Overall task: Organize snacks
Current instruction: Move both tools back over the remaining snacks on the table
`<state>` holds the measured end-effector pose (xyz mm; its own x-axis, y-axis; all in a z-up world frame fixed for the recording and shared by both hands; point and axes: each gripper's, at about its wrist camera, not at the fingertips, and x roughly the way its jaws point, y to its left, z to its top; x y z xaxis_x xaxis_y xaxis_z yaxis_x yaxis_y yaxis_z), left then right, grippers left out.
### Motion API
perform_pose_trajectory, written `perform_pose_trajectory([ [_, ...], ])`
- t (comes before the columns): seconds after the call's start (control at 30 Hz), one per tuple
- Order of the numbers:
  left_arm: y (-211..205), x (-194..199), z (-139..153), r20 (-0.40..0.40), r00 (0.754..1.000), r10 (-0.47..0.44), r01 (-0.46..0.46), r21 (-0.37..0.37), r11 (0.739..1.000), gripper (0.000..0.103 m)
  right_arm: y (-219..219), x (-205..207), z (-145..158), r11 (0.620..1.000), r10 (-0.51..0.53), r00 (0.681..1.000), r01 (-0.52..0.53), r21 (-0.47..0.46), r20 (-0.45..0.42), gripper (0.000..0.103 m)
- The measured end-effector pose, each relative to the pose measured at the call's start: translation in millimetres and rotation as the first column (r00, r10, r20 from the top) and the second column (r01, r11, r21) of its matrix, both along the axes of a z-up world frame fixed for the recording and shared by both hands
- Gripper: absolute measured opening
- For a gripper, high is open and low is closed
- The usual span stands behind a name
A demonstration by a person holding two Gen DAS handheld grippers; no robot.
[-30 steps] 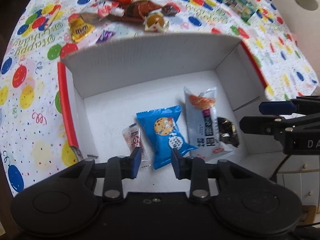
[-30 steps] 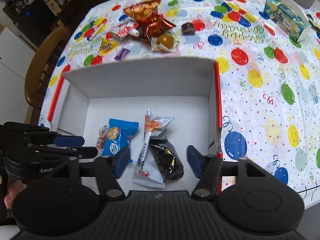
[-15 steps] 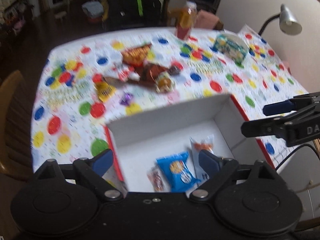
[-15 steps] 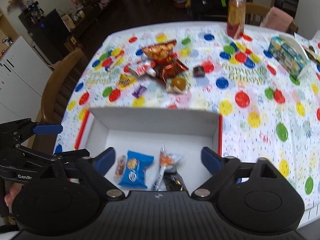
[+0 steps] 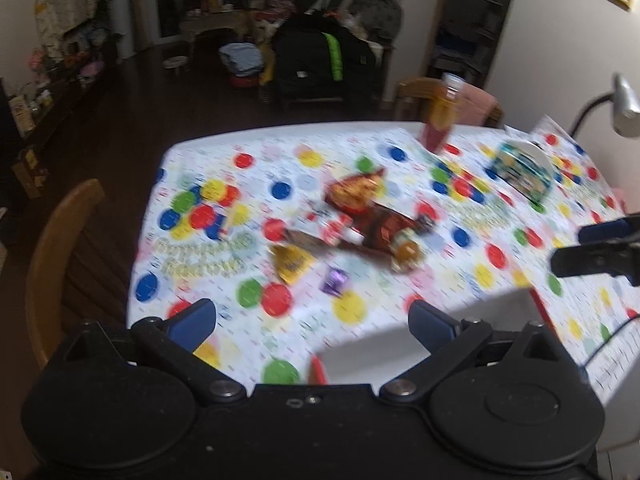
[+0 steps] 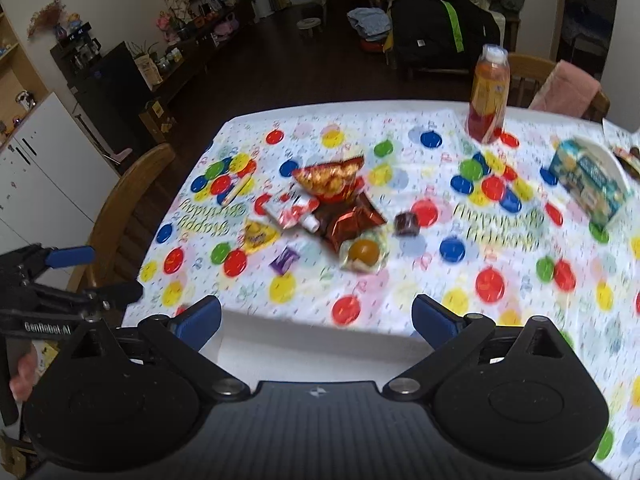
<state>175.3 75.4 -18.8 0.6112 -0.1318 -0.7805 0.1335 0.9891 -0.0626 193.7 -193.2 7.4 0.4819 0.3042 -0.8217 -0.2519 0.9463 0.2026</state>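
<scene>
- Snacks lie in one loose cluster at frame centre on the bench [image 6: 420, 280], which wears a balloon-printed cloth: an orange-red crisp bag [image 6: 330, 178], a dark red foil pack [image 6: 350, 222], a white-and-red tube pouch [image 6: 290, 212], a yellow packet [image 6: 260, 236], a small purple sweet [image 6: 285, 260], a round brown sweet in clear wrap [image 6: 363, 252] and a dark brown cube [image 6: 407, 223]; seven pieces counted, all outside the box.
- White box [image 6: 312, 350], red-edged, sits at the lower edge of both views; its inside is hidden behind the tool bodies.
- Left tool [image 5: 312, 320]: blue pads spread wide, nothing between them; it also shows at the left edge of the right-wrist view [image 6: 76, 276], with part of a hand [image 6: 24, 376] below it.
- Right tool [image 6: 316, 320]: pads equally wide, empty; seen too at the right edge of the left-wrist view [image 5: 600, 246].
- Other things: one juice bottle [image 6: 488, 96] at upper right, one tissue box [image 6: 588, 184] at far right, one wooden chair [image 6: 128, 216] at the left, one lamp [image 5: 622, 106] at the right edge.
- Both views are motion-blurred.
</scene>
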Motion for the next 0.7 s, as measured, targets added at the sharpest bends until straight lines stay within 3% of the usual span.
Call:
perform_pose_trajectory([
  [0.4, 36.3, 101.8, -13.5, 0.015, 0.992, 0.122, -0.123, 0.057, 0.991, 0.102, -15.4, 101.5, 3.2, 0.997, -0.068, 0.997, 0.067, -0.032, -0.027, 0.102],
  [0.7, 48.4, 165.3, -50.1, -0.046, 0.987, 0.155, -0.151, 0.079, 0.985, 0.102, -20.4, 166.4, -40.4, 0.995, -0.078, 0.987, 0.068, -0.073, -0.141, 0.102],
])
